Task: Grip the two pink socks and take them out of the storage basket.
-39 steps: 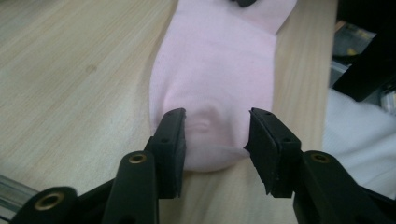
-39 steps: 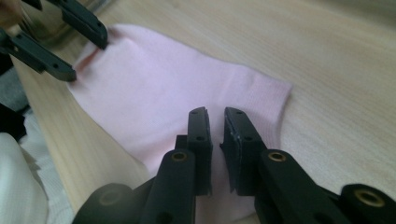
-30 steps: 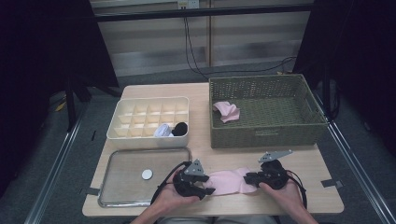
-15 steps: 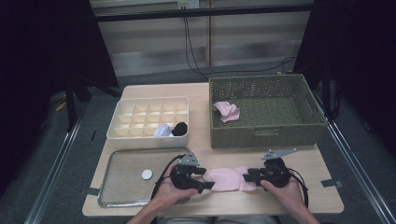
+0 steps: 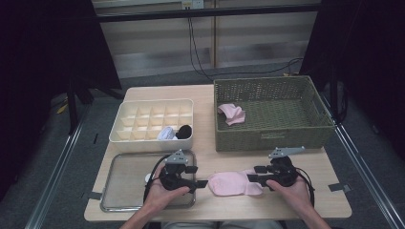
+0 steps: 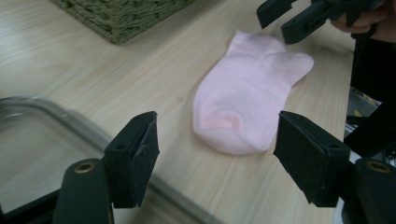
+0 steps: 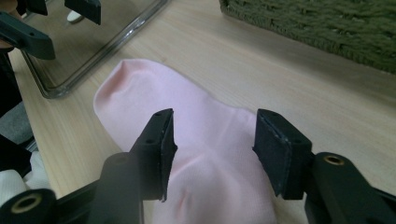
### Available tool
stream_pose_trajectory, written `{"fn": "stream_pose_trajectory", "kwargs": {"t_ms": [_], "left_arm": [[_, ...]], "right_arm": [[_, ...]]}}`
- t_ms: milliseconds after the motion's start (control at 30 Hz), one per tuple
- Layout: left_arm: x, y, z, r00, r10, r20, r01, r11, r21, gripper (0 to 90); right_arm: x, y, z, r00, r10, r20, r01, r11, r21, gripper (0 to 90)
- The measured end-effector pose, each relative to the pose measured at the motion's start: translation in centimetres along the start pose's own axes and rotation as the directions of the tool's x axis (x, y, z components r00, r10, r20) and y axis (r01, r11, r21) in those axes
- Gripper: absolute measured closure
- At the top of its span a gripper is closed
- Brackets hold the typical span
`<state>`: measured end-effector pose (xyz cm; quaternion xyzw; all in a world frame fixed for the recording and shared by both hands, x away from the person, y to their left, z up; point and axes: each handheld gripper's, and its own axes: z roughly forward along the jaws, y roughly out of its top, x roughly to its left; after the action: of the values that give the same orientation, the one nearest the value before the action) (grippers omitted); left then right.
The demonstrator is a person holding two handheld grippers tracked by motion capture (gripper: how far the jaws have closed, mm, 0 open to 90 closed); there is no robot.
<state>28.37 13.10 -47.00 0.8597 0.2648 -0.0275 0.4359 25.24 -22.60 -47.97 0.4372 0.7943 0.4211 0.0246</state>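
a pink sock lies flat on the wooden counter, near the person's edge, between the two grippers. the left gripper sits just off the sock's rounded toe end, above the corner of a clear tray. in the left gripper view its fingers stand wide apart and have just been opening; the toe of the sock lies beyond them on the counter, not pressed by either pad. the right gripper is at the sock's other end. in the right gripper view its fingers have also just been opening and now stand partly apart above the pink fabric, which runs under and between them; a clear gap shows on both sides, so neither pad presses on it.

farther back, a white divided box stands on the left of the counter, with a white rolled item and a black rolled item in its near compartments. on the right stands a green woven basket, and a second pink sock lies crumpled in its left part. a small white round thing rests in the tray beside the left hand. the right hand holds its gripper from the near side.
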Motion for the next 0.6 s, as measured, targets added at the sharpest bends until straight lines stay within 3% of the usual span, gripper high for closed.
{"fn": "stream_pose_trajectory", "kwargs": {"t_ms": [167, 333, 467, 600], "left_arm": [[0.5, -1.1, -1.4, 0.9991, -0.034, -0.027, 0.034, 0.9993, -0.014, 30.6], [0.9, -2.3, -2.7, 0.9968, -0.043, -0.067, 0.043, 0.9991, -0.003, 30.4], [1.4, -3.6, -3.9, 0.992, -0.074, -0.102, 0.072, 0.9972, -0.021, 29.7], [1.7, -4.1, -4.4, 0.99, -0.088, -0.111, 0.084, 0.9957, -0.038, 29.4]], "right_arm": [[0.0, 1.1, 0.0, 1.0, -0.007, -0.001, 0.007, 1.0, -0.024, 46.4], [0.2, 2.5, 0.2, 0.9999, -0.012, 0.0, 0.012, 0.998, -0.057, 45.6], [0.4, 3.1, 0.3, 0.9997, -0.021, -0.011, 0.02, 0.997, -0.075, 46.7], [0.4, 3.5, 0.1, 0.9995, -0.028, -0.013, 0.027, 0.996, -0.086, 48.3]]}}
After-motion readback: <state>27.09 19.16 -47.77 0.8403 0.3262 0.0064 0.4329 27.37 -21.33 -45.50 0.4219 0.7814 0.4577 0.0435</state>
